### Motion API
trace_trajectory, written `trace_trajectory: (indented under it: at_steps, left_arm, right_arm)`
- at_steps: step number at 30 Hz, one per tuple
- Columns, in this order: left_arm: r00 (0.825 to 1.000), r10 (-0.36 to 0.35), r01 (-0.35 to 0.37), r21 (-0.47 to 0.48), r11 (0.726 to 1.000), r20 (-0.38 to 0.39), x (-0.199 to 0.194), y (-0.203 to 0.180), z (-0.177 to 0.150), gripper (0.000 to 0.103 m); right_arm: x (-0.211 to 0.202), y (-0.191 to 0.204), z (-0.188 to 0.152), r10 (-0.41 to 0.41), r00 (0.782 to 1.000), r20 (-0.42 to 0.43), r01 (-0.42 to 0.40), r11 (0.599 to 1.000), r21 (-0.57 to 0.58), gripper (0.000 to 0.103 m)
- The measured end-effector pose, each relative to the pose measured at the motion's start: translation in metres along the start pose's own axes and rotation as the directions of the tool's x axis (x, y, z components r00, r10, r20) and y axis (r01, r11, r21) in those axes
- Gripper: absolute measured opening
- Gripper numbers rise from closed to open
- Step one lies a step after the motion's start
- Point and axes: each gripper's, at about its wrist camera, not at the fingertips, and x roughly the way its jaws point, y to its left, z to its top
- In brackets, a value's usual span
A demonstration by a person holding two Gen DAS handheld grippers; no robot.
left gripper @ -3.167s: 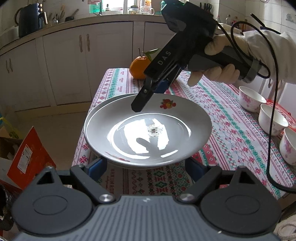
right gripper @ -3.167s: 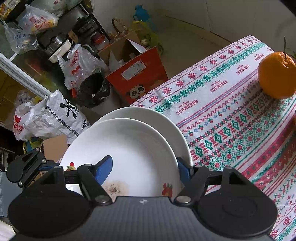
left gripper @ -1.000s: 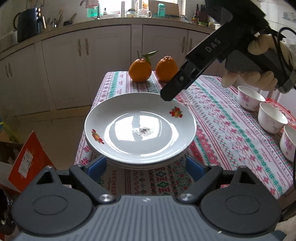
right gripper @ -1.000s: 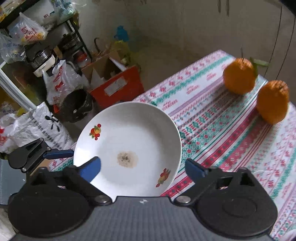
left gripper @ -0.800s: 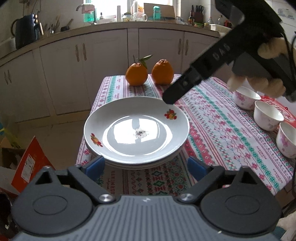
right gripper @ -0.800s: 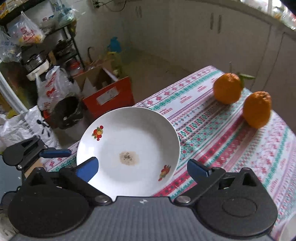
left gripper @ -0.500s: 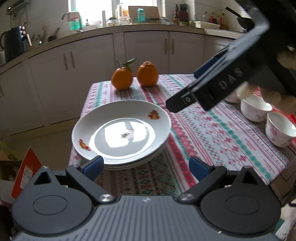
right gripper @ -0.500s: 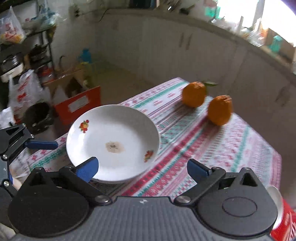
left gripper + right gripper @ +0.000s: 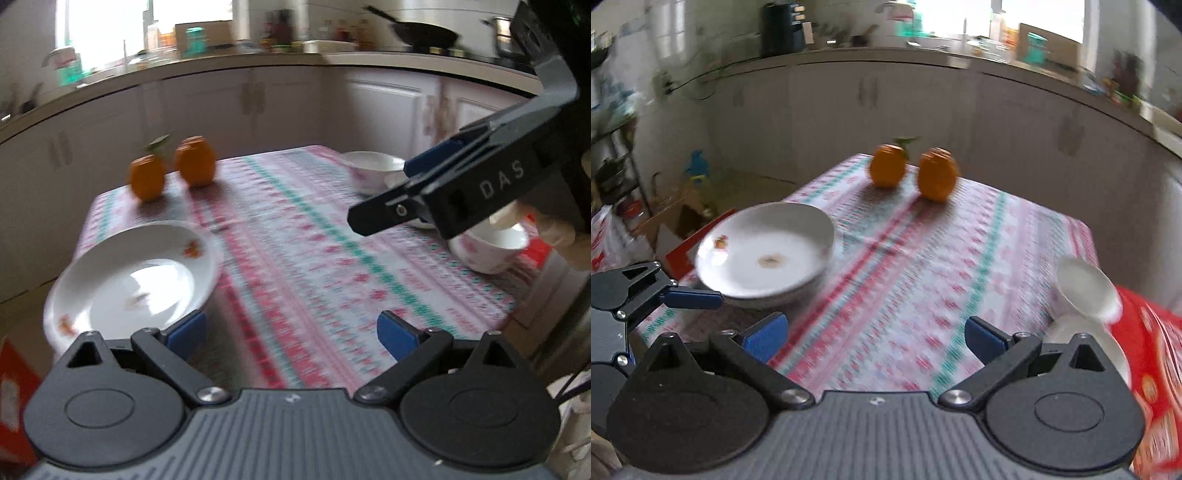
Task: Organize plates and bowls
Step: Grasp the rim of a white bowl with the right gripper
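A stack of white plates [image 9: 129, 280] with small fruit prints sits at the table's near left corner, also seen in the right wrist view [image 9: 764, 251]. My left gripper [image 9: 291, 334] is open over the patterned cloth, right of the plates, with nothing between its pads. My right gripper [image 9: 876, 339] is open and empty too, above the cloth's middle. In the left wrist view it [image 9: 400, 190] hangs in front of two white floral bowls [image 9: 373, 171] [image 9: 491, 247]. A bowl [image 9: 1086, 288] shows at the right of the right wrist view.
Two oranges [image 9: 147, 181] [image 9: 195, 160] stand at the table's far end. A red item [image 9: 1152, 350] lies at the right edge by the bowls. An open cardboard box [image 9: 676, 225] sits on the floor left of the table. White cabinets line the back.
The right gripper set a plate on the stack and let go. Both grippers have since swung right, so the plates slid to the left of each view and the bowls came closer.
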Motion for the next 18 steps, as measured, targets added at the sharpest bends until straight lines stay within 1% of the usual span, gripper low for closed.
trace_trajectory:
  at_steps: [3, 6, 8, 11, 14, 18]
  left_arm:
    - [0.998, -0.067, 0.066, 0.058, 0.996, 0.016, 0.013, -0.021, 0.009, 0.098]
    - [0.991, -0.132, 0.130, 0.105, 0.986, 0.017, 0.029, -0.044, 0.016, 0.098]
    - [0.984, -0.179, 0.175, 0.130, 0.976, 0.017, 0.040, -0.060, 0.021, 0.098]
    - [0.969, -0.247, 0.242, 0.160, 0.957, 0.010, 0.055, -0.083, 0.027, 0.098]
    - [0.955, -0.297, 0.292, 0.192, 0.937, -0.001, 0.068, -0.105, 0.030, 0.098]
    - [0.940, -0.338, 0.337, 0.241, 0.910, -0.039, 0.085, -0.132, 0.032, 0.098]
  right_arm:
    - [-0.016, -0.027, -0.019, -0.077, 0.997, -0.002, 0.077, 0.995, 0.071, 0.103]
    - [-0.031, -0.054, -0.039, -0.150, 0.989, -0.015, 0.151, 0.980, 0.132, 0.103]
    - [-0.039, -0.070, -0.051, -0.190, 0.981, -0.024, 0.191, 0.968, 0.164, 0.103]
    - [-0.046, -0.093, -0.067, -0.230, 0.972, -0.046, 0.234, 0.949, 0.211, 0.103]
    - [-0.046, -0.113, -0.080, -0.247, 0.967, -0.069, 0.256, 0.934, 0.247, 0.103]
    - [-0.042, -0.129, -0.090, -0.216, 0.973, -0.084, 0.231, 0.932, 0.279, 0.102]
